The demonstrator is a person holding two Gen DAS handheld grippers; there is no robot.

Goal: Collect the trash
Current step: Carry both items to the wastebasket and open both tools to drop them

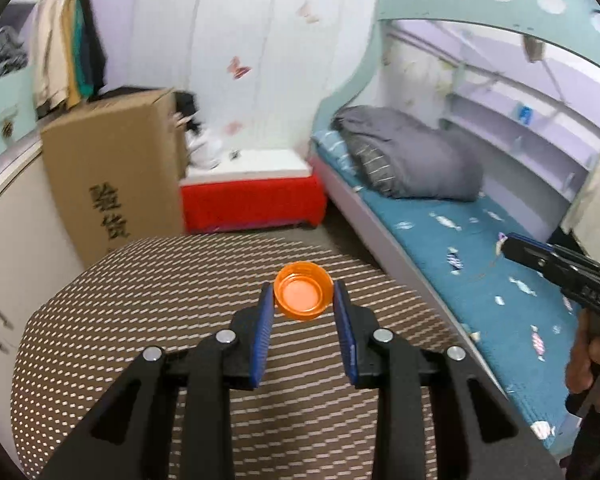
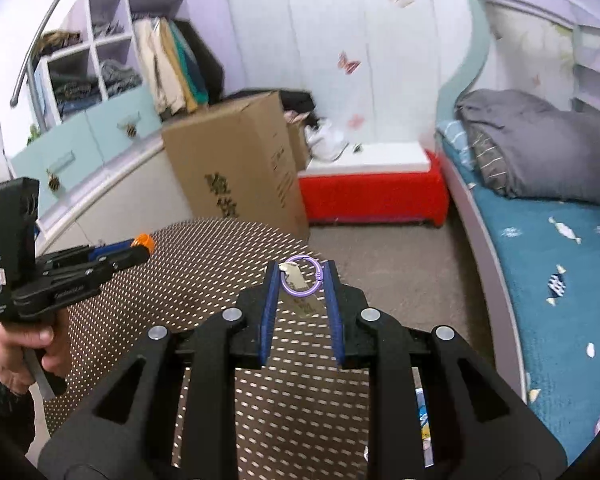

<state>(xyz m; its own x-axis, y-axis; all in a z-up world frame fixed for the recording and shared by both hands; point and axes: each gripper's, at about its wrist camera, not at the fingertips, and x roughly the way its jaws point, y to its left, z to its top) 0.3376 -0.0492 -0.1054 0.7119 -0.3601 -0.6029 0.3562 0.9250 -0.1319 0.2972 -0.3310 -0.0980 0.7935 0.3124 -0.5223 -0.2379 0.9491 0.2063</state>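
My left gripper (image 1: 303, 300) is shut on an orange bottle cap (image 1: 302, 297), held between the blue pads above the brown patterned round table (image 1: 140, 312). The cap also shows in the right wrist view (image 2: 146, 243) at the tip of the left gripper (image 2: 140, 250). My right gripper (image 2: 300, 276) is shut on a purple ring (image 2: 301, 276) with a small silvery paper tag (image 2: 296, 280) attached, held above the table's right edge (image 2: 204, 264).
A tall cardboard box (image 2: 236, 168) stands behind the table. A red bench with a white top (image 2: 372, 192) sits by the wall. A bed with a blue sheet (image 2: 556, 264) and grey quilt (image 2: 540, 144) is on the right. Cabinets line the left.
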